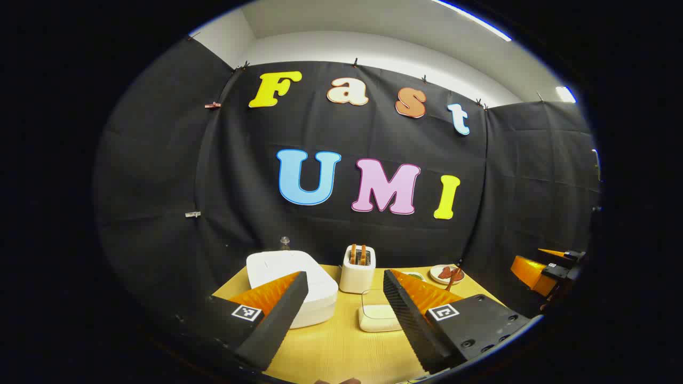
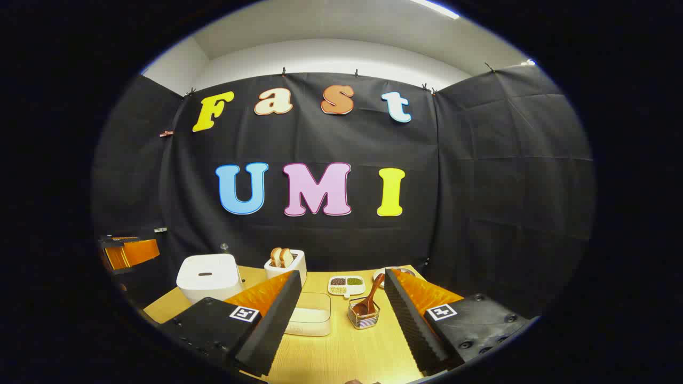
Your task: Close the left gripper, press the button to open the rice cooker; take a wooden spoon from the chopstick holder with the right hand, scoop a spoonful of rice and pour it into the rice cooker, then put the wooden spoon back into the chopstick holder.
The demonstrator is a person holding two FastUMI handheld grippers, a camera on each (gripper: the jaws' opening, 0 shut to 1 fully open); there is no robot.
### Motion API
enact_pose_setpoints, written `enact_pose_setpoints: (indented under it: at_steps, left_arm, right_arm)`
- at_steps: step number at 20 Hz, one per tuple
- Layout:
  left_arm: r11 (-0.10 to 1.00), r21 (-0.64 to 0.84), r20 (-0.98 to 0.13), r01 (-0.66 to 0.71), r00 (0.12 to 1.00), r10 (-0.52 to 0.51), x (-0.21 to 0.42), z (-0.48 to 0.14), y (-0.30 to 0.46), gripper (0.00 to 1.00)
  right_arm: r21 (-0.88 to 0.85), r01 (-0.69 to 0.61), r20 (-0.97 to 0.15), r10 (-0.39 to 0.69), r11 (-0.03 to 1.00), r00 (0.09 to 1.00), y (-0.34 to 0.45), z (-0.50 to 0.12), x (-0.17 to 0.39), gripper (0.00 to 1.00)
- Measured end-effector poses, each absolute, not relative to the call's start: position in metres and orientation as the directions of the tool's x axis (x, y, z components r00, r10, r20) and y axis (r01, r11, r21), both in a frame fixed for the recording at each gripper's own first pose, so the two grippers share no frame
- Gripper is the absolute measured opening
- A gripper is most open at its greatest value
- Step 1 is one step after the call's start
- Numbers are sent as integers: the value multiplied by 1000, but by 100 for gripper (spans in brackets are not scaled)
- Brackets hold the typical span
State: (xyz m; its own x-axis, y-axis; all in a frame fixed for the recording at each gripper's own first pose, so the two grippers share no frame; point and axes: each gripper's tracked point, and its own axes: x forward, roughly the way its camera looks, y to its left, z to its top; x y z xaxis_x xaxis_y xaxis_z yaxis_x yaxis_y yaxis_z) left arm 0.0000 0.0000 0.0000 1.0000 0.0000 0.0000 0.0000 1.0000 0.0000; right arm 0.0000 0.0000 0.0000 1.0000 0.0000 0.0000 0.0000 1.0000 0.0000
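**Inspector:** While both tools hang above the surface (image 2: 341, 352), report the jaws first.

**Onlooker:** The left gripper (image 1: 341, 304) has its jaws spread wide with nothing between them; the task wants them closed before the button is pressed, and that is not yet done. The right gripper (image 2: 341, 304) is likewise wide open and empty.

**Inspector:** Location of the task items?

**Onlooker:** In the right gripper view the rice cooker (image 2: 207, 277) sits at lower left of the frame, lid down. The wooden spoon (image 2: 369, 298) stands bowl-down in the chopstick holder (image 2: 364, 316), lower centre, handle leaning up to the right. A clear rice container (image 2: 309, 317) lies just left of the holder. A toaster (image 2: 287, 266) stands behind, beside the cooker.

**Inspector:** Handling assessment?

**Onlooker:** I judge the spoon light and rigid, its smooth handle liable to twist in the jaws. Best taken on the free upper handle, above the holder's rim. The holder looks small and light, so a sideways pull could tip it; lift along the handle's lean. The cooker appears heavy enough to stay put under a press. I cannot make out the button itself; a dark slot shows on the lid top.

**Inspector:** Hazards?

**Onlooker:** Loose grains spilling if the loaded spoon tilts.
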Motion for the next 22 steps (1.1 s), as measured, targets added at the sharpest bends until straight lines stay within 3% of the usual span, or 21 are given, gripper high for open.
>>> enact_pose_setpoints:
  at_steps: [9, 22]
  left_arm:
    - [998, 11, 6, -54, 999, 54, 5, 0, -2, 97]
    - [999, 15, 17, -46, 999, 45, 9, 7, -9, 98]
  right_arm:
    - [16, 11, -14, -10, 1000, 1000, -28, 3, 16, 98]
    - [31, -9, 14, 9, 999, 1000, -37, 12, 26, 97]
